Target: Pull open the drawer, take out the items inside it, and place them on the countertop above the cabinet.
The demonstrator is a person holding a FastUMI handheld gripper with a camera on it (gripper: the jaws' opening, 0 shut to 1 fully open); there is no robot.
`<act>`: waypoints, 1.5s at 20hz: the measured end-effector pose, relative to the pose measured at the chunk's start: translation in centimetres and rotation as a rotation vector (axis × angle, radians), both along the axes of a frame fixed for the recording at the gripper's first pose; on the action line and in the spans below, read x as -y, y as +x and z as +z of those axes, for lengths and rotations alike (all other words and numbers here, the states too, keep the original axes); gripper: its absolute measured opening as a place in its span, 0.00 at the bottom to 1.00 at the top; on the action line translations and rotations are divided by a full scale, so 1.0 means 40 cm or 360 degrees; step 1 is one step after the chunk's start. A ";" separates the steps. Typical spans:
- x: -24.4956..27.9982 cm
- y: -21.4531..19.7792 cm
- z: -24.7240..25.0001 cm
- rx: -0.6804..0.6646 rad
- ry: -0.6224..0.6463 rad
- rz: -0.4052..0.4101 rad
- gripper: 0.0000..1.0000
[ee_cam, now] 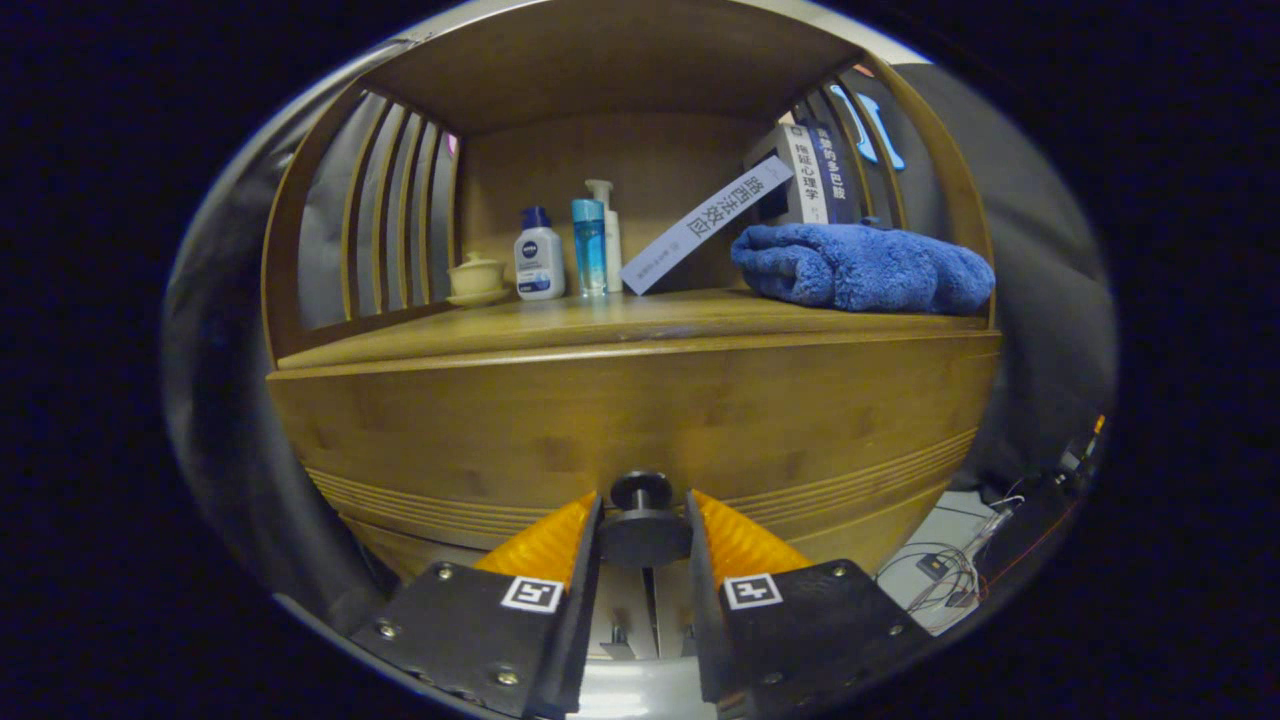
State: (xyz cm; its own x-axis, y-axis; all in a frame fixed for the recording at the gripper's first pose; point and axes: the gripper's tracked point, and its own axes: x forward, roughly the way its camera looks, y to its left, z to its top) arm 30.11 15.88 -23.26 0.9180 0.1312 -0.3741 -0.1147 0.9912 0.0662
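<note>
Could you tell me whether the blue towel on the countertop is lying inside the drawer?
No, the towel lies on the countertop above the drawer front, while the gripper straddles the knob.

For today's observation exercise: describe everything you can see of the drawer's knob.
The round black drawer knob is dark and smooth, with a wider base flange below its head. It projects from the wooden drawer front, low and central. The hand-held gripper brackets it, its orange fingers close against either side.
</note>
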 end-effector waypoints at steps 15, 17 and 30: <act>0.043 -0.223 0.020 -0.0117 -0.0040 -0.0067 0.23; 0.051 -0.259 0.021 -0.0153 -0.0061 -0.0072 0.24; 0.078 -0.396 0.015 -0.0327 -0.0063 -0.0143 0.24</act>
